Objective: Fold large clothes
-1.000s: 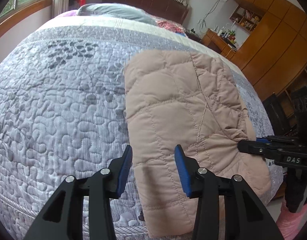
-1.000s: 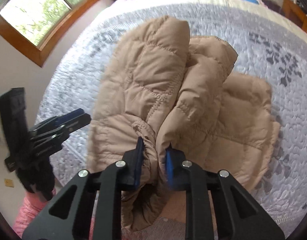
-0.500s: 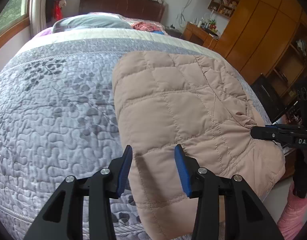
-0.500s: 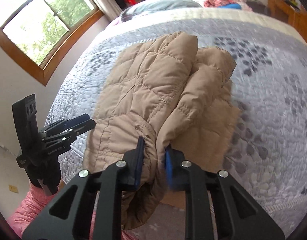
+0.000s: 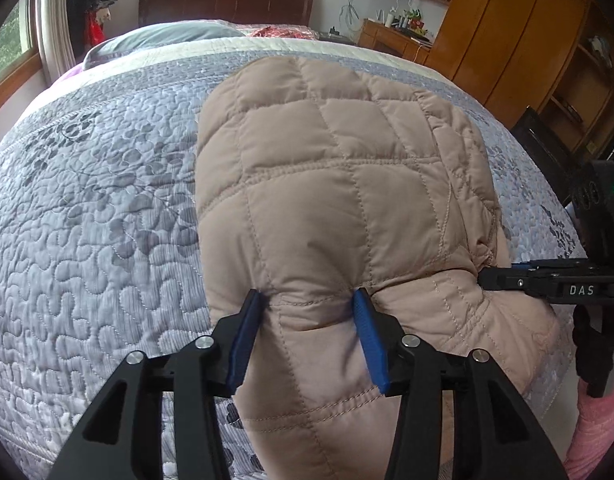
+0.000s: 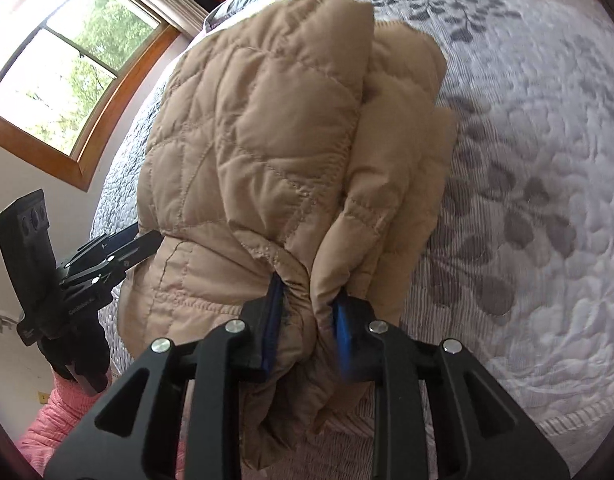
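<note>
A tan quilted jacket (image 5: 339, 184) lies folded on the grey patterned bedspread (image 5: 87, 220), its near end hanging over the bed's edge. My left gripper (image 5: 309, 320) pushes down into the jacket's near part. Puffy fabric bulges between its blue pads while the jaws are opening. My right gripper (image 6: 307, 320) has a bunch of the jacket (image 6: 259, 128) gathered tightly between its pads, and its jaws are opening too. The right gripper (image 5: 491, 278) shows at the jacket's right edge in the left wrist view. In the right wrist view, the left gripper (image 6: 119, 252) is at the jacket's left edge.
A grey pillow (image 5: 167, 36) and dark headboard (image 5: 223, 4) are at the far end of the bed. A wooden wardrobe (image 5: 519, 28), a desk (image 5: 391, 36) and a dark chair (image 5: 547, 148) stand to the right. A window (image 6: 67, 68) is on the left wall. Pink sleeves (image 6: 59, 412) show behind the grippers.
Both grippers have come down and forward, and the jacket now fills more of each view. The left gripper, earlier hovering with nothing between its pads, now sinks into the jacket. Both jaws stand slightly wider.
</note>
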The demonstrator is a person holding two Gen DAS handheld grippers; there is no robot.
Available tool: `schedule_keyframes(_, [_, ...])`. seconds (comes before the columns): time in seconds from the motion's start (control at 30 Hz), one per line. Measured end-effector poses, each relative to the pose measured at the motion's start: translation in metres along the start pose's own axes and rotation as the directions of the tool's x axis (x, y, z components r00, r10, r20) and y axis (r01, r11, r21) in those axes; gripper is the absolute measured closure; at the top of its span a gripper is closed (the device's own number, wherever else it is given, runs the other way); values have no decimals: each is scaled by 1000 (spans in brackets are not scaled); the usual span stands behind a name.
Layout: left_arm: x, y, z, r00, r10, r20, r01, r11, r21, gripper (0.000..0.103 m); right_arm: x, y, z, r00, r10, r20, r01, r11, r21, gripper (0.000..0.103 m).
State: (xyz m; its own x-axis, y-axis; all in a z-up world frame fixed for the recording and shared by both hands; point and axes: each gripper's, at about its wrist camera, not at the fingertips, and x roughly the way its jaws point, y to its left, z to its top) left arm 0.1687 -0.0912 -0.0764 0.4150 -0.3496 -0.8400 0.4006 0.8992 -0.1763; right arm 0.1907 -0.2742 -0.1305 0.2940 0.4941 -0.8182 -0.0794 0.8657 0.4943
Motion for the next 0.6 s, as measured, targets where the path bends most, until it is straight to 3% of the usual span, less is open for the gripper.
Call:
schedule_keyframes(0.13, [-1,1,1,1000,-7,-3,7,1000,-12,54,-3,0,0,1000,-1,9,1,1000,3,77])
schedule_keyframes(0.2, [-7,5,4,1000,-27,-5,27,1000,-13,54,-13,3,1,1000,-16,13,16,1000,-1,64])
schedule_keyframes(0.27, [-17,12,8,999,-50,2,50,998,-27,54,-31,10,1,994,-100,52,102,994,-29,45])
schedule_keyframes(0.33, [-29,19,13,998,-46,31,48,998,-42,54,-50,17,2,983,-154,103,159,986,-44,43])
schedule_keyframes(0.43, [-42,26,26,997,-15,75,19,998,-54,55,-74,26,17,977,-137,162,147,988,-53,43])
schedule_keyframes(0.6, [-32,27,46,998,-20,55,24,996,-87,55,-58,22,66,991,-92,99,94,996,-9,43])
